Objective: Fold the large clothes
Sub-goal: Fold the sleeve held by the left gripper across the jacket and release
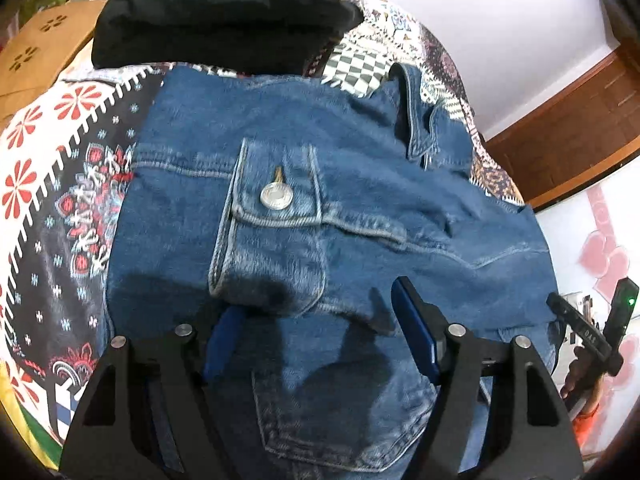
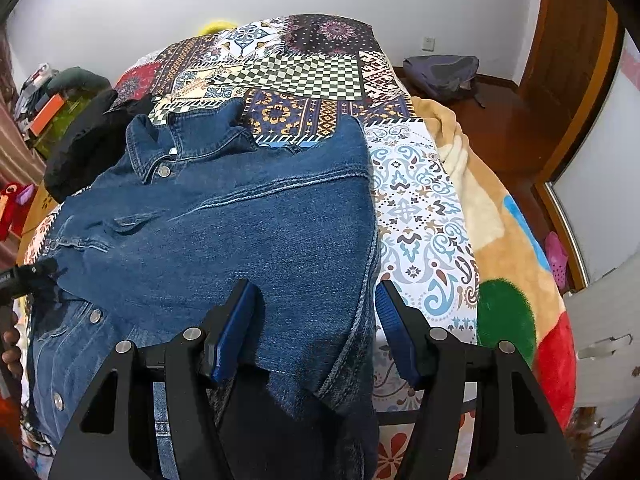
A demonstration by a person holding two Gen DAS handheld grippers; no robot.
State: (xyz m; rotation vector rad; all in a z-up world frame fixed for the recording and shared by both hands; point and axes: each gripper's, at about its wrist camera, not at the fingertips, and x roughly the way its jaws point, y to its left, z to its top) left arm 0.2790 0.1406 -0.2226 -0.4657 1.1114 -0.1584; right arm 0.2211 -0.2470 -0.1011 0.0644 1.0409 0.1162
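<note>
Currently both tongs, left (image 1: 316, 320) and right (image 2: 316, 328), are gaping over the blue denim jacket (image 2: 224, 232); thick hem risks slipping out, undoing the fold.

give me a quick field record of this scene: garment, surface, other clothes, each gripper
garment: blue denim jacket, spread out, collar at the far end
surface: bed with patchwork patterned bedspread
other clothes: black folded garment beyond the jacket
left gripper: jaws apart, a denim fold with the chest pocket between them, pads not seen pressing
right gripper: jaws apart, straddling the jacket's side edge, not clamped
</note>
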